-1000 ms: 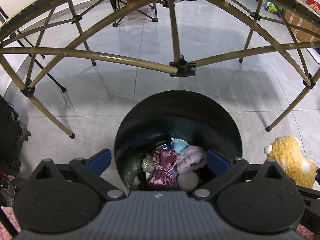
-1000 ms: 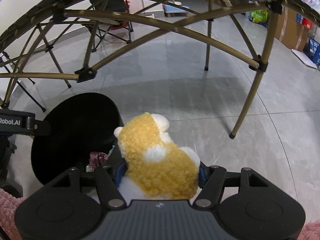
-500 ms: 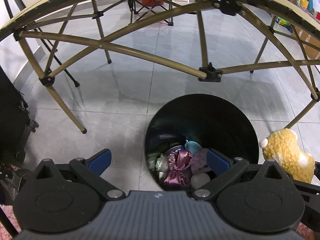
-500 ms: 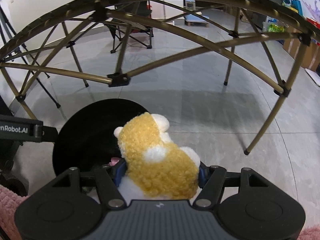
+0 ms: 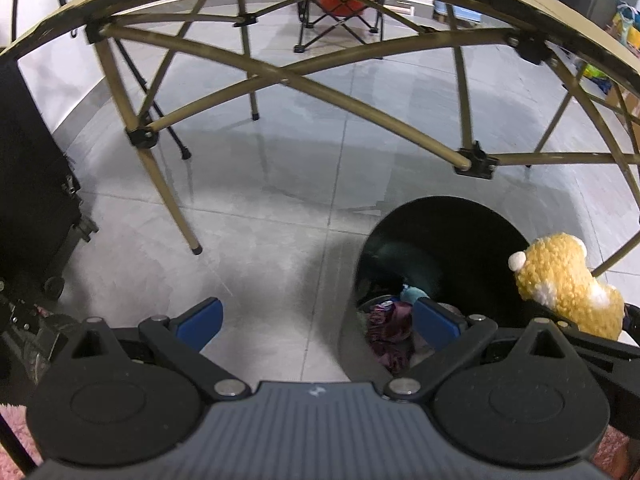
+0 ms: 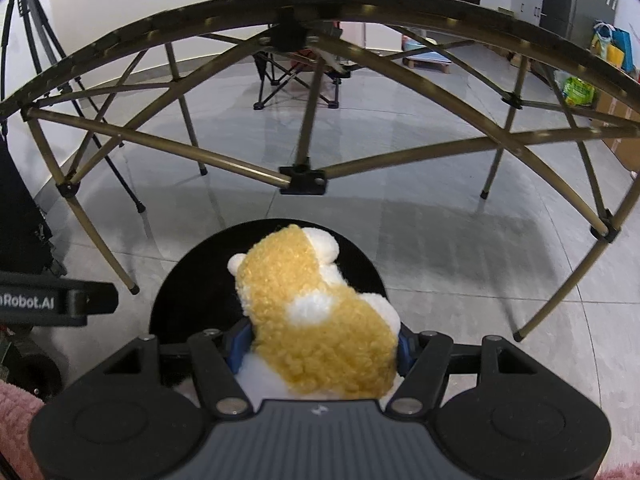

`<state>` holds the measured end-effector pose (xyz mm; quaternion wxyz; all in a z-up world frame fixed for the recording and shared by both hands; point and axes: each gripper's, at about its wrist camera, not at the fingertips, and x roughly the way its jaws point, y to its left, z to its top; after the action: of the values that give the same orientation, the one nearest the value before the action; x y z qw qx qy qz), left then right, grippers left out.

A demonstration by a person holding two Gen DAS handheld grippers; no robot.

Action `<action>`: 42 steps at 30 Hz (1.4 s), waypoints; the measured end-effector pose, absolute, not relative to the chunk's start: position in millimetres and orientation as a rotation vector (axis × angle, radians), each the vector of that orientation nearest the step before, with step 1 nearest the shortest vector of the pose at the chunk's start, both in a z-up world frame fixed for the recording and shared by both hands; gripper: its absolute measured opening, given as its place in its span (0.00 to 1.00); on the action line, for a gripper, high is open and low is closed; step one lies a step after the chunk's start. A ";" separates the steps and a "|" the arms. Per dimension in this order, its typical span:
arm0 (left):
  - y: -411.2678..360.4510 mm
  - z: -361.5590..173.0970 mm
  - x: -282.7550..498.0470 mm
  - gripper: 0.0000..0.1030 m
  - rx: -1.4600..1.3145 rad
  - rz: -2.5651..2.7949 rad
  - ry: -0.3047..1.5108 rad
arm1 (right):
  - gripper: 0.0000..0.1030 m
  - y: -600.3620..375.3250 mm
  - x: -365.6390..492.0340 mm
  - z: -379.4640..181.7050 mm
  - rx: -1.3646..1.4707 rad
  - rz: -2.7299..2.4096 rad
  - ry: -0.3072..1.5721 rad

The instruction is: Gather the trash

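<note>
My right gripper [image 6: 320, 344] is shut on a yellow and white plush toy [image 6: 316, 312], holding it right over the mouth of the black round bin [image 6: 180, 300]. In the left wrist view the same plush toy [image 5: 560, 284] hangs at the right rim of the bin [image 5: 452, 240], which holds a purple shiny wrapper [image 5: 386, 328], a teal scrap and other soft bits. My left gripper [image 5: 316, 320] is open with nothing between its blue pads; it hangs over grey floor, left of the bin, its right pad overlapping the bin's opening.
A folding table's gold metal frame [image 5: 288, 76] arches over the floor just beyond the bin, with legs [image 5: 176, 208] on the tiles. A black wheeled case [image 5: 36, 184] stands at the left. A folding chair [image 6: 296, 68] sits farther back. Pink fluffy fabric [image 6: 16, 420] lies at the near edge.
Both grippers shifted left. The bin slid to the right in the left wrist view, and the plush toy went from beside the bin to over its mouth.
</note>
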<state>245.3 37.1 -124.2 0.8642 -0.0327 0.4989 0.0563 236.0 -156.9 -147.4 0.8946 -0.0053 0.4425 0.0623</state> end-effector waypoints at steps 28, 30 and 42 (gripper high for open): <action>86.3 -131.9 234.2 1.00 -0.126 0.198 1.056 | 0.88 -125.3 281.9 -161.4 0.014 0.101 0.985; 86.3 -131.9 234.1 1.00 -0.126 0.198 1.056 | 0.93 -126.3 282.4 -162.3 0.014 0.096 0.991; 78.8 -124.1 228.5 1.00 -0.107 0.170 1.036 | 1.00 -134.6 277.0 -158.9 0.035 0.105 1.003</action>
<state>228.5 78.8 -124.1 0.8640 -0.0510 0.4943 0.0812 277.0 -134.6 -158.9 0.8754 0.0170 0.4805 0.0505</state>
